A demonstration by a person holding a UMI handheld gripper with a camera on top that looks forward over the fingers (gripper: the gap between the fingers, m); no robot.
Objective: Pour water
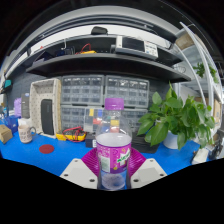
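A clear plastic bottle [113, 148] with a purple cap and a purple label stands upright between my fingers. My gripper [113, 170] is shut on the bottle, both magenta pads [91, 160] pressing its sides at label height. The bottle's base hangs above the blue table [60, 155]. I cannot see how much water it holds. No cup or other receiving vessel is clearly visible.
A leafy green plant [178, 118] in a white pot stands to the right. A red lid [46, 149], a blue cup [25, 131] and small toys [70, 136] lie at the left. Drawer cabinets [105, 100] and a shelf [100, 55] line the back.
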